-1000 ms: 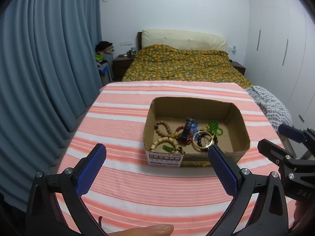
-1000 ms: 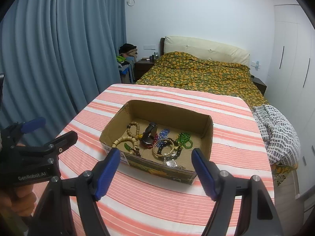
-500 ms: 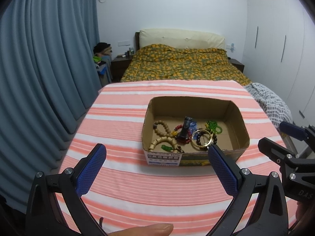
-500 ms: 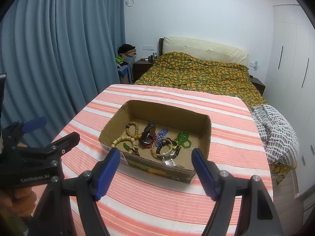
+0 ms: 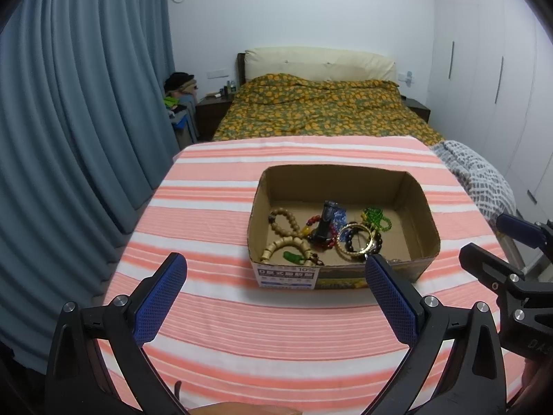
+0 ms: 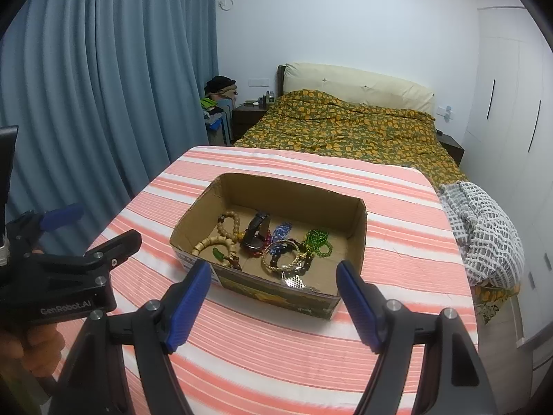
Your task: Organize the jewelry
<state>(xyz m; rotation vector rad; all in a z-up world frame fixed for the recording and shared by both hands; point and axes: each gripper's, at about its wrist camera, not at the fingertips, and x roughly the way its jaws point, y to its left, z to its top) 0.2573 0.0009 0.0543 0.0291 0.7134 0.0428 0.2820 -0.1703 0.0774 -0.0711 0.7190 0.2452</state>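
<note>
An open cardboard box [image 5: 425,214] [image 6: 359,228] stands on the striped table. Inside lie wooden bead bracelets [image 5: 287,221] [image 6: 230,223], a black watch [image 5: 323,223] [image 6: 255,230], a gold bangle [image 5: 356,238] [image 6: 280,259], green beads [image 5: 376,216] [image 6: 319,240] and blue beads [image 6: 281,230]. My left gripper [image 5: 274,285] is open and empty, in front of the box. My right gripper [image 6: 273,288] is open and empty, at the box's near wall. Each gripper shows in the other's view: the right [image 5: 497,245], the left [image 6: 100,228].
The table wears a pink and white striped cloth [image 5: 214,207] [image 6: 397,214]. A bed with a yellow-green cover [image 5: 321,110] stands behind it. Blue curtains [image 5: 86,103] hang on the left. A grey patterned cloth [image 6: 484,235] lies off the table's right edge.
Both grippers have drawn back and risen slightly; the box looks a little farther away. Nothing was taken hold of.
</note>
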